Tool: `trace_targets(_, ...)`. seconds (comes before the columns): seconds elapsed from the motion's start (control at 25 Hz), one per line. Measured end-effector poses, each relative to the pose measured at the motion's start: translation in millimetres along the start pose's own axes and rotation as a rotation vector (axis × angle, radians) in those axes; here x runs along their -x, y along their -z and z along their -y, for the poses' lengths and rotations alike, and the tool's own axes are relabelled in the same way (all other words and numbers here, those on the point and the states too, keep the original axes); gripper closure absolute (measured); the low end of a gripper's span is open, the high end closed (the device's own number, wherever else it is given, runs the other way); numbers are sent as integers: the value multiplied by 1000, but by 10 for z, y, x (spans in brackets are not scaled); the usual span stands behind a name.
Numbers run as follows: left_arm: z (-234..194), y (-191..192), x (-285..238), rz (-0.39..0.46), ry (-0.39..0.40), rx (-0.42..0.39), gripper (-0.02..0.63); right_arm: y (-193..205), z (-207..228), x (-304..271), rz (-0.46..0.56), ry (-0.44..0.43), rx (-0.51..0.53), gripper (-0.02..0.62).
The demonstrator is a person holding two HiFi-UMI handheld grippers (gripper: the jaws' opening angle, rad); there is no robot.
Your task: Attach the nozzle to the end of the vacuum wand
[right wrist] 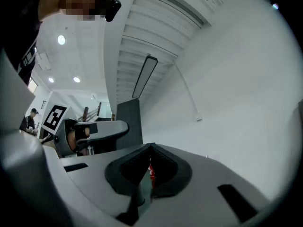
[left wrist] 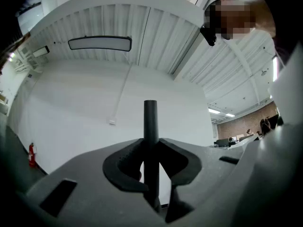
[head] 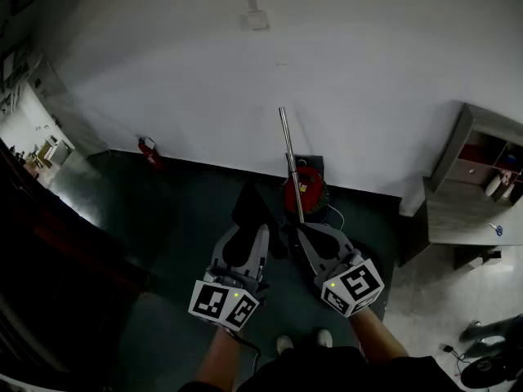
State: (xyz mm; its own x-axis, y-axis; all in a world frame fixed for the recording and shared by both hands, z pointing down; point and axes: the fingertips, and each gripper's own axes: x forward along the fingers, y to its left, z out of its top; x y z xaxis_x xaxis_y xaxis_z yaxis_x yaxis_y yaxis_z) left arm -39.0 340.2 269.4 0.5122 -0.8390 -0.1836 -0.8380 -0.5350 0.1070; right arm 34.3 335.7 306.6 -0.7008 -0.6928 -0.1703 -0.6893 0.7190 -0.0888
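A silver vacuum wand (head: 288,158) slants up from a red vacuum body (head: 306,193) by the wall. Its lower part runs behind the tips of my right gripper (head: 309,233). My left gripper (head: 245,232) is shut on a black nozzle (head: 250,206). In the left gripper view the nozzle's black tube (left wrist: 150,122) stands upright, clamped between the pads of that gripper (left wrist: 150,161). In the right gripper view my right gripper (right wrist: 150,168) is shut to a thin slit, through which a bit of red shows. I see nothing clamped in it. The left gripper (right wrist: 94,131) shows at that view's left.
A red fire extinguisher (head: 148,152) stands at the foot of the white wall, left of the vacuum. A grey shelf unit (head: 482,182) is at the right. The person's shoes (head: 302,343) are on the dark floor below the grippers.
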Motion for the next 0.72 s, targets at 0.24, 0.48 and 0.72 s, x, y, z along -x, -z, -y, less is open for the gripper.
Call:
trace_targets(0.24,-39,21,78,0,2,19,517,57,-52,-10,-12,-1,-1,578)
trace_targets(0.48,-96,37,162,-3,4,39,517,104,-126,-21,-11,-14,-30,578)
trace_targets(0.72,-165,92,268,-23,12,41,518,157,-221,-63,-19,-13,-34,578)
